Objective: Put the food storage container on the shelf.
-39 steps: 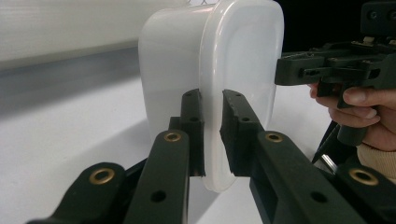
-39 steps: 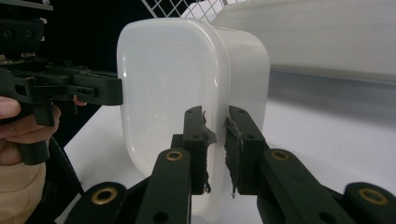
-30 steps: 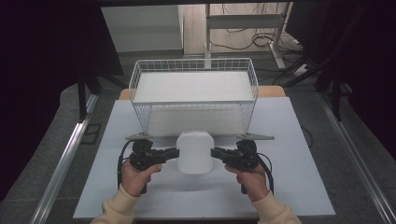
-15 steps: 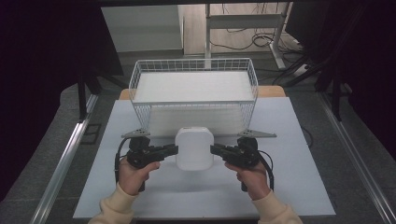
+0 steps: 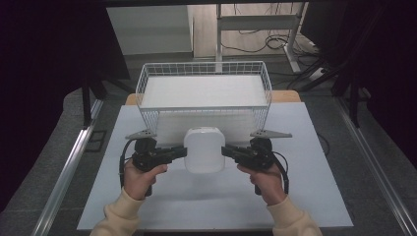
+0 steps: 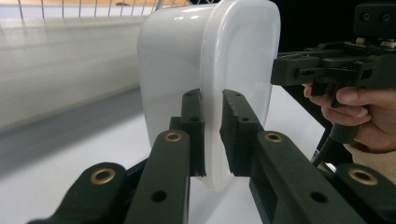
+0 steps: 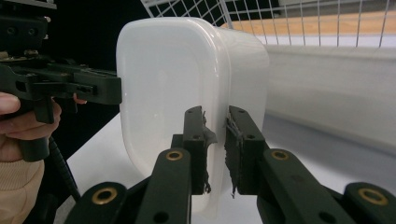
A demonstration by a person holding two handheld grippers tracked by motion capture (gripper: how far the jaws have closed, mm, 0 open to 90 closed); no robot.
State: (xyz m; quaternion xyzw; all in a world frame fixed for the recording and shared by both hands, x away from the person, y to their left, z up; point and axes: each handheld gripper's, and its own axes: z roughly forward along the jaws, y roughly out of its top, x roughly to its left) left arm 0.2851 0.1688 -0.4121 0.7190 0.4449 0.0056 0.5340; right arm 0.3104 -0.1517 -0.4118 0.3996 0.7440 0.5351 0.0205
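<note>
**White tub pinched by its rim from both sides, just in front of the wire basket**

I see the white plastic container (image 5: 204, 150) turned so that one broad face looks up at the high camera, between my two grippers and above the white table (image 5: 305, 196). Whether it touches the tabletop, I cannot tell from above.

The left gripper view gives me what the high view hides: the container (image 6: 205, 79) has a thin rim running round it, and the left gripper (image 6: 213, 135) has its two black jaws clamped on that rim, one pad on each side, with the tub's lower edge hanging just clear of the table. The right gripper view shows the same on the far side: the right gripper (image 7: 215, 149) is closed on the rim of the container (image 7: 173, 84), its frayed pads pressed against the thin plastic. Each of these views also catches the other gripper across the tub, in a hand with a cream sleeve.

From the high view alone I get the layout: the left gripper (image 5: 183, 152) and right gripper (image 5: 225, 151) meet the tub at mid-height from opposite sides, and the white wire basket (image 5: 147, 78) stands just behind it, nearly touching.
</note>
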